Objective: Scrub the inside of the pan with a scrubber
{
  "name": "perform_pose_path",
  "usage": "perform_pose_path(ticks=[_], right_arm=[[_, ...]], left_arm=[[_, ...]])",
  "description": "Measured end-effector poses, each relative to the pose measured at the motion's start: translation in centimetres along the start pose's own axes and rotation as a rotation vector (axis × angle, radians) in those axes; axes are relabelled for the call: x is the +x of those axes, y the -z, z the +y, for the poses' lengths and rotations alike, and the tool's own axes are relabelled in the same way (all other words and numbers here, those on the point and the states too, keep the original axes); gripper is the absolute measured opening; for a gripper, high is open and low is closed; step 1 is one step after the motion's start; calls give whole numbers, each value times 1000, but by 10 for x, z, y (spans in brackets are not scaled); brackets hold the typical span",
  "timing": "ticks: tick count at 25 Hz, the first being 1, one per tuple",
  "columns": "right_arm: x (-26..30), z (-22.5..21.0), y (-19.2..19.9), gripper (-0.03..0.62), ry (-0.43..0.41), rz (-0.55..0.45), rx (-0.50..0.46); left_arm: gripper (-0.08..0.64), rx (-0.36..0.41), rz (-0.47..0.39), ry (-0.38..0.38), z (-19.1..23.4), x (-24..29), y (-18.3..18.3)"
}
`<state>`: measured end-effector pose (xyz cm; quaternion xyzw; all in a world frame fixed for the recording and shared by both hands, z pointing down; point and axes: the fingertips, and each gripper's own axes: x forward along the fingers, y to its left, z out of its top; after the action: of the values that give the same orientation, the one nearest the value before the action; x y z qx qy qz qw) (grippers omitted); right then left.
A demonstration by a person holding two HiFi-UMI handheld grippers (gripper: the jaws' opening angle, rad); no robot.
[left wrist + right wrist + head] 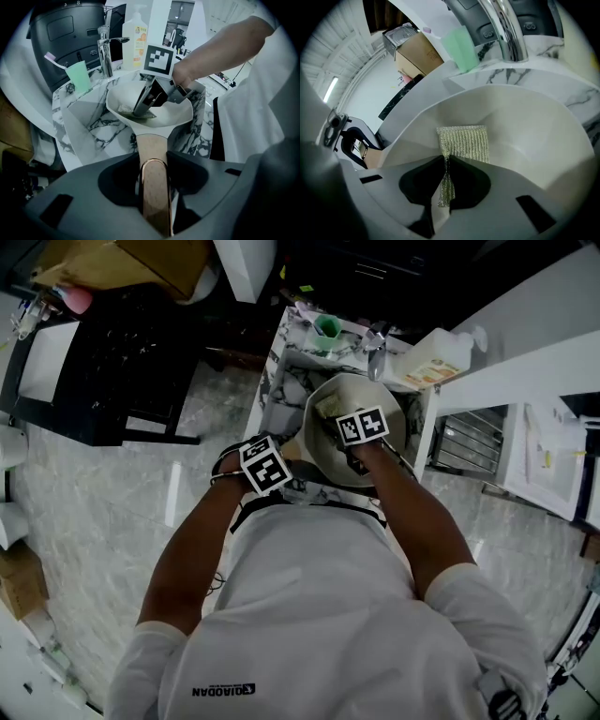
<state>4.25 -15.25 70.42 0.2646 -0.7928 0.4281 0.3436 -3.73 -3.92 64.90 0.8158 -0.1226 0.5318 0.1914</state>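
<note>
The left gripper (153, 174) clamps the handle (151, 147), the pan (182, 111) lying straight ahead of it, while the right gripper (446, 180) pinches the scrubber (465, 142) flat against the pan's inside wall

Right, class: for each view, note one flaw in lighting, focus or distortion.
Head view: dim overall, top nearly black. Left gripper view: fisheye bends the edges, corners black, pan well lit. Right gripper view: glare on the tap, scrubber sharp.
</note>
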Motion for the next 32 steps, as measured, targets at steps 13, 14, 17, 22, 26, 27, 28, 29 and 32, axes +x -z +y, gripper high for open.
perform_pose_path(ticks=[13,14,17,22,26,27,28,29,32], right_arm=[[-73,-80,19,61,417,195,-351],[-72,-82,23,61,429,229,-379],[-62,-87,33,61,437,296,-387],[-50,-101,61,61,455,374,-287],[-45,-103,75,61,425,402,-246],[-46,-102,80,61,418,416,-222],[-47,-102,86,61,412,430,-198],[-48,-103,89,61,411,437,-179],[-48,-106,91,61,408,434,-143]], left_arm=[[186,-1,1,2,-1,-1,-2],[186,-2,1,2,-1,-1,-3],[186,-2,0,-1,0,-1,-4],[186,-2,2,-1,-1,-1,-2],[186,-1,2,-1,0,0,-2],[186,-1,3,-1,0,0,-2],[186,-1,3,-1,0,0,-2],[186,-1,4,0,1,0,-2],[186,-1,4,0,1,0,-1]])
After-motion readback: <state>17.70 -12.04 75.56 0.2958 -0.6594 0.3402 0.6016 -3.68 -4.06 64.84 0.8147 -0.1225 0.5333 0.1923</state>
